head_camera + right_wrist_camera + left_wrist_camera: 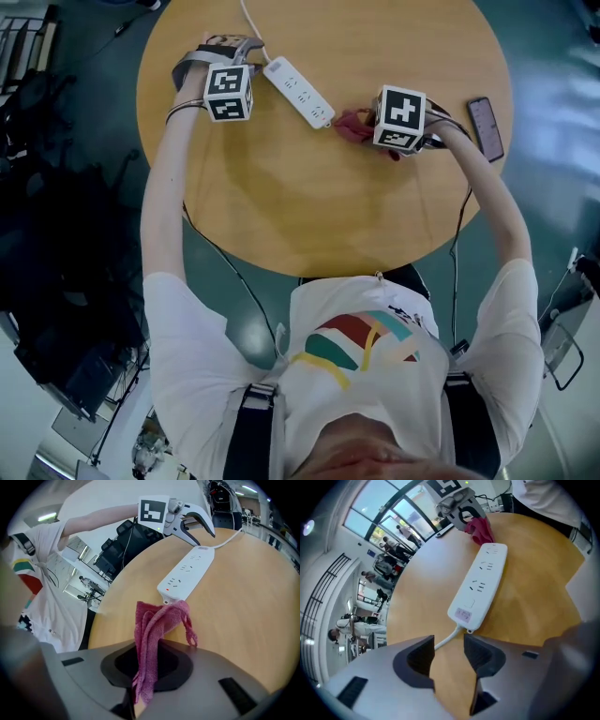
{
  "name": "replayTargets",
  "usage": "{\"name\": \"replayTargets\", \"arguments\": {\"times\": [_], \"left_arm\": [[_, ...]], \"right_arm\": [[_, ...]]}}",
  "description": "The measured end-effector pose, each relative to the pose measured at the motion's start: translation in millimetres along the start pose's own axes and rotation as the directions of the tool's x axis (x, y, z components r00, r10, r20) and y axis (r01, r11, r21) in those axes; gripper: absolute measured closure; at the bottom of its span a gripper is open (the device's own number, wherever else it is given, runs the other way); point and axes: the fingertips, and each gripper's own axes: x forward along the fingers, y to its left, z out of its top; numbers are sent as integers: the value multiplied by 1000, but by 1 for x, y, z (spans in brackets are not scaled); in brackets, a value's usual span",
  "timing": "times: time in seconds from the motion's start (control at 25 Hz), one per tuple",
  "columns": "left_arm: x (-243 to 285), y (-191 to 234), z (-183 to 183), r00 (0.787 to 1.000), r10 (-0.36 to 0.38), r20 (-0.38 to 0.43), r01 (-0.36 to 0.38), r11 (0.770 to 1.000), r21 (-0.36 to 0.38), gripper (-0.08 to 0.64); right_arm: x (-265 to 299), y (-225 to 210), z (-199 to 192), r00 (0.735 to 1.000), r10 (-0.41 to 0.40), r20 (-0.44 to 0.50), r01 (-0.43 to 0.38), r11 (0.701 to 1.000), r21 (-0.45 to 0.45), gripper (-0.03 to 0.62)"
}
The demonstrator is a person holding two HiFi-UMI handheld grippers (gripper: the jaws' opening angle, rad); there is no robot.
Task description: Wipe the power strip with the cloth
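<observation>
Pointing cord-end at left hand-held gripper (pixel 449 645) (jaws apart): power strip (pixel 298 91), diagonal | right hand-held gripper (pixel 146 665) clamps cloth (pixel 154 620)

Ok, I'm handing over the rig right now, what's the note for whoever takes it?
Left tool: open, empty, at the power strip's cord end.
Right tool: shut on the red cloth.
The strip lies flat on the round table; the cloth's free end is at its end away from the cord.
Done: cloth in grip and brought to the strip.
Left: wipe along the strip's top; how much is already wiped can't be told.
</observation>
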Motion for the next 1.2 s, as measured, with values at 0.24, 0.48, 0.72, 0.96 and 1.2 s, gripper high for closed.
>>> {"name": "replayTargets", "arguments": {"times": [0.24,0.48,0.72,0.96,1.2], "left_arm": [[16,0,3,986,-161,-45,164,981,106,382],[11,-10,16,942,-332,-46,326,940,-96,443],[2,-8,66,906,-389,168,424,824,-376,464],[10,-22,139,909,-358,212,403,883,-241,525],[10,-25,124,943,-294,159,326,911,-251,523]], "right_arm": [[-3,-2,4,999,3,45,-4,1000,24,552],[-13,-3,1,989,-62,132,51,995,83,552],[-51,-22,-35,891,-394,225,305,888,345,552],[-76,-8,-18,691,-629,357,360,727,584,552],[-74,-25,25,617,-689,381,419,697,582,552]]}}
